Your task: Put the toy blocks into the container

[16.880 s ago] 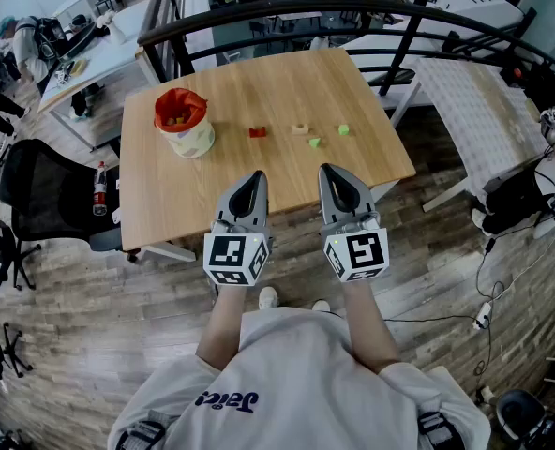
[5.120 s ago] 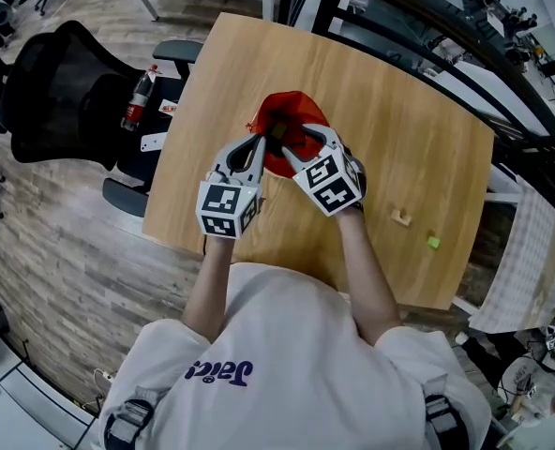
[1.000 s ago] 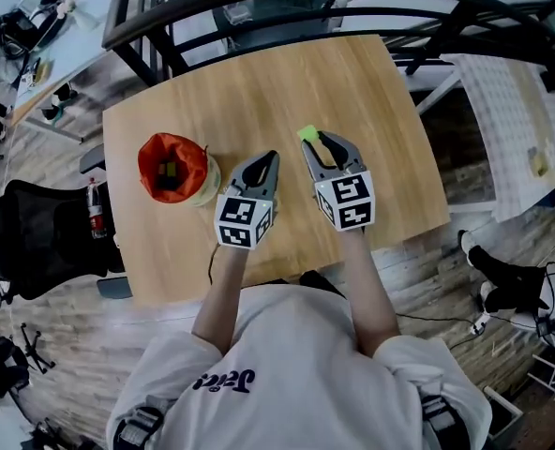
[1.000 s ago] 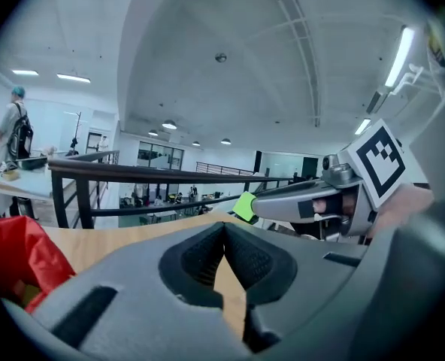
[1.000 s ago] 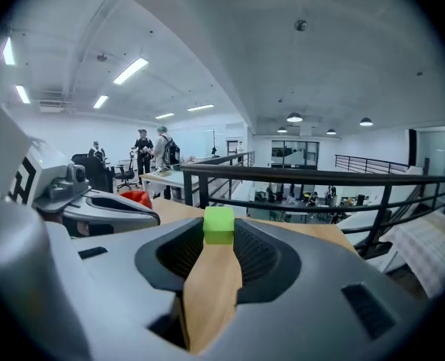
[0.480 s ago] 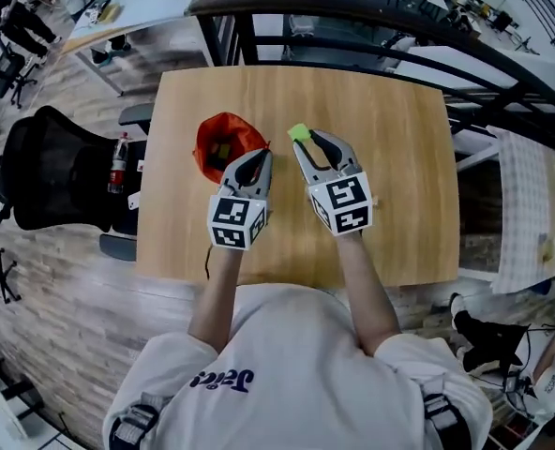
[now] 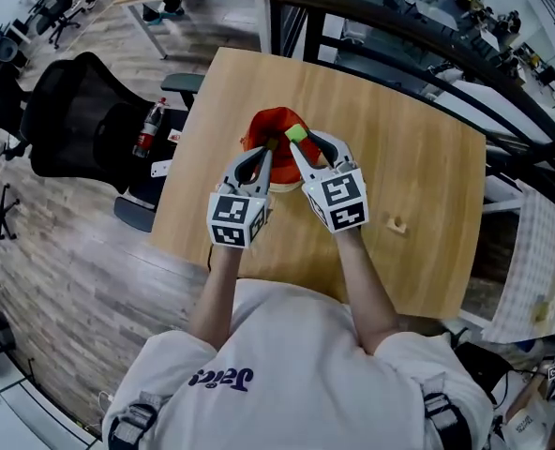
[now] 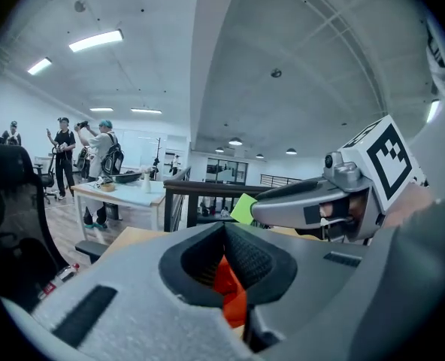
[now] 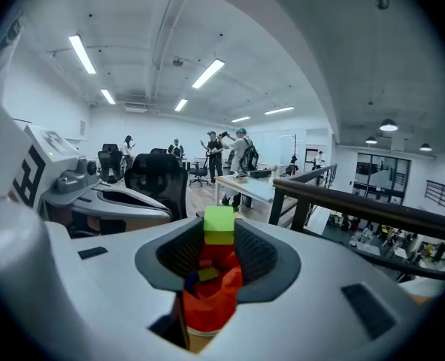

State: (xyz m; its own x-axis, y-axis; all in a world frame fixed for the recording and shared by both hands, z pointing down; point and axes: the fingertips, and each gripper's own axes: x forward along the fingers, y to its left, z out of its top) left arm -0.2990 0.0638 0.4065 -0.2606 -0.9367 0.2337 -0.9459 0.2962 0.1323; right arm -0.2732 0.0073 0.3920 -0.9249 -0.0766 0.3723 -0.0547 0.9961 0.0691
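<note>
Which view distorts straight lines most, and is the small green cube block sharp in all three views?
The gripper views bend most. Head view: even light, the black metal railing bows, the small green cube block is sharp. Left gripper view: dark round border, near grey jaws soft, block fairly sharp. Right gripper view: same border, block sharp, bright ceiling strips glare.

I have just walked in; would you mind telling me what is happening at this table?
A person holds a gripper in each hand over a wooden table. The right gripper grips a green block just above the red-lined container, which already has blocks inside. The left gripper is shut, with its tips at the container's near rim; whether it pinches the rim is unclear. One pale wooden block lies on the table to the right.
</note>
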